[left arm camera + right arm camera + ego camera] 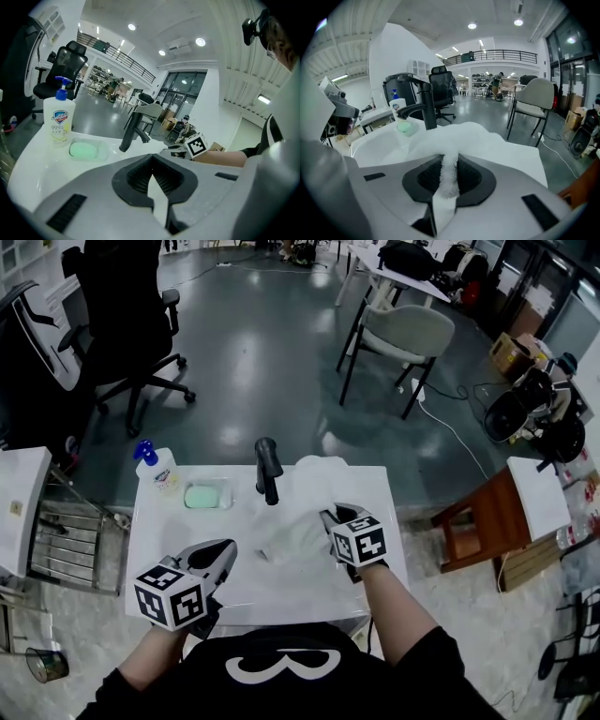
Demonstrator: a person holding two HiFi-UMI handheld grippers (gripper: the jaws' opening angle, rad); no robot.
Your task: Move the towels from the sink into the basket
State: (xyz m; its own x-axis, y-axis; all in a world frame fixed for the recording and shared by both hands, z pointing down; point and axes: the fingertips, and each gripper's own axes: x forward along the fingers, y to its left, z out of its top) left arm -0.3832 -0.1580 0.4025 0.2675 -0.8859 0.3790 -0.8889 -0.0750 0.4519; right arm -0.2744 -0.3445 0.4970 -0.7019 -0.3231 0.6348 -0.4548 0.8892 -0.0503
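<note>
The right gripper (450, 159) has its fingers (472, 177) clenched on a fold of the white towel (473, 138). The fold is pinched between them, and the rest of the towel spreads ahead of their tips over the sink (370, 150), with the black faucet (423, 110) standing beyond and to the left of the fingers. The left gripper (151, 164) has its fingers (133, 177) closed together with nothing between them, at the sink's near left edge; the green soap (84, 150) and pump bottle (58, 123) are ahead and left of their tips, and the towel lies off to their right.
</note>
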